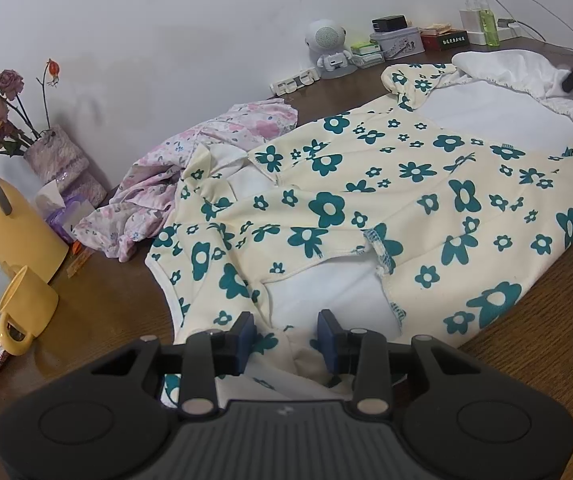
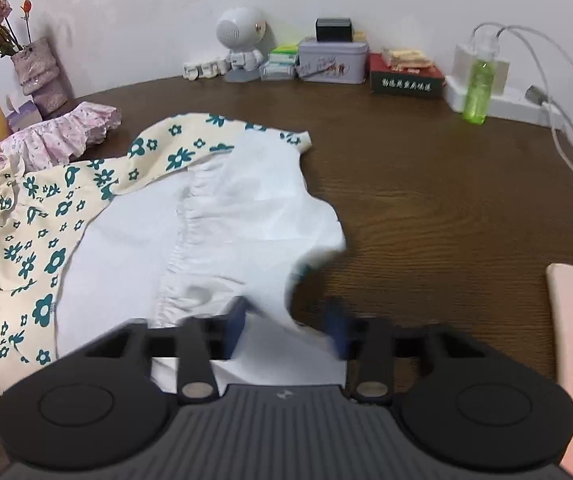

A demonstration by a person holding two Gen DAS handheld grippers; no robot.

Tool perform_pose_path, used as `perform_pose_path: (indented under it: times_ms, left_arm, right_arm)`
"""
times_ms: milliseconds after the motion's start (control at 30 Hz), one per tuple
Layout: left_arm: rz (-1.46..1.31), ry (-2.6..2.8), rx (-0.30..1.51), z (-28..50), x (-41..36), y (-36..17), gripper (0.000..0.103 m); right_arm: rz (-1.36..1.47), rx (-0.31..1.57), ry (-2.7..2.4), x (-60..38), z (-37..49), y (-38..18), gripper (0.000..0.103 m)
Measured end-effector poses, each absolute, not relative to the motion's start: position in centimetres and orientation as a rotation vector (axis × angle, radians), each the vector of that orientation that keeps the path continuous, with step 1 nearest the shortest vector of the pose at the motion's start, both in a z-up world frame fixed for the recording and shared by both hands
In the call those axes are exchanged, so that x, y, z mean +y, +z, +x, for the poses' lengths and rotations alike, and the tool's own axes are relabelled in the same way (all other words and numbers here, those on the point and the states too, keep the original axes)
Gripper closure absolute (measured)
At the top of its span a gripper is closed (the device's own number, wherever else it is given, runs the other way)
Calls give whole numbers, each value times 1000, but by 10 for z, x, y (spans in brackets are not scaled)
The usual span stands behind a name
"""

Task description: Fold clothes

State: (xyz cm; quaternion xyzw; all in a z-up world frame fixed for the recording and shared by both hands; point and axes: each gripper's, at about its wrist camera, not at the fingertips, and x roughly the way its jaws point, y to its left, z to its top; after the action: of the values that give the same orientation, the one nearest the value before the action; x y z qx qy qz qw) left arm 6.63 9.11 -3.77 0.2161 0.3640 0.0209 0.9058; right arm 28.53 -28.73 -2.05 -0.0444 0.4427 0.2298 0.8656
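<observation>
two garments: one floral dress, one pink garment; two hand-held grippers; one yellow mug; one green bottle; one robot speaker.

Both views are evenly lit by soft, diffuse indoor light, and the white wall looks bright without glare. Shadows on the desk are faint and short. The fisheye lens bends the desk edge and darkens the corners. In the right wrist view the fingers and the near cloth edge are smeared by motion blur; the left wrist view is sharp.
</observation>
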Motion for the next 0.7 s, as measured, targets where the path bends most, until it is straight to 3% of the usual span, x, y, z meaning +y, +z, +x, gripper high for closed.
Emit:
perform_pose_path:
  times_ms: [200, 267, 300, 333, 367, 633, 700]
  left_arm:
    - [428, 37, 750, 66, 94, -37, 70]
    - [429, 39, 748, 65, 94, -37, 70]
    - [432, 40, 746, 65, 93, -38, 70]
    - [436, 40, 745, 65, 92, -38, 70]
    - [439, 41, 745, 65, 92, -38, 70]
    - [434, 30, 744, 65, 94, -37, 70]
    - [424, 26, 744, 65, 96, -37, 70]
  right_arm:
    - [-92, 983, 381, -301, 285, -21, 101]
    - [-56, 977, 407, -303, 286, -12, 87]
    - [-29, 942, 422, -302, 288, -4, 59]
    - [-19, 888, 437, -298, 292, 4, 48]
    - [-39, 839, 452, -290, 297, 10, 44]
    - [-207, 873, 516, -196, 388, -16, 35]
    - [-198, 932, 521, -184, 404, -29, 39]
